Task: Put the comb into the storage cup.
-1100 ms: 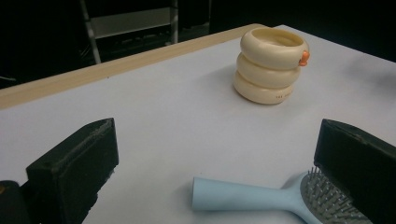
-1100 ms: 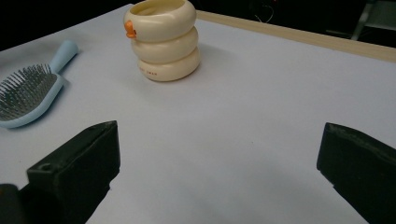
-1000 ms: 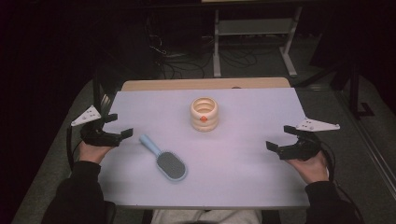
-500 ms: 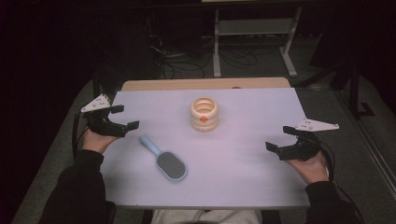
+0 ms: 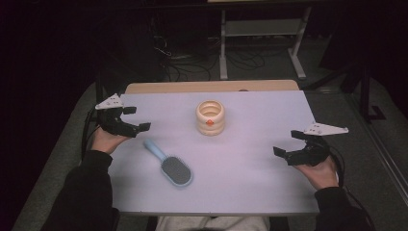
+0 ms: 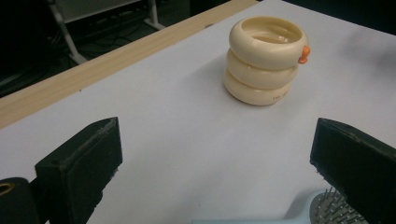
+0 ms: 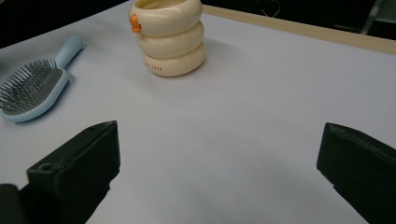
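One table (image 5: pixel 250 183) was present, covered by one pale lilac sheet, with one strip of bare wood showing along its far edge. On it stood one cream ringed cup (image 5: pixel 210 117), built of three stacked rings and bearing one small orange knob. One light-blue hairbrush (image 5: pixel 169 164) lay on the sheet. Two grippers were counted: one left gripper (image 5: pixel 134 119) and one right gripper (image 5: pixel 287 144), each with two black jaws and one grey three-cornered plate. Two hands held them, one apiece.
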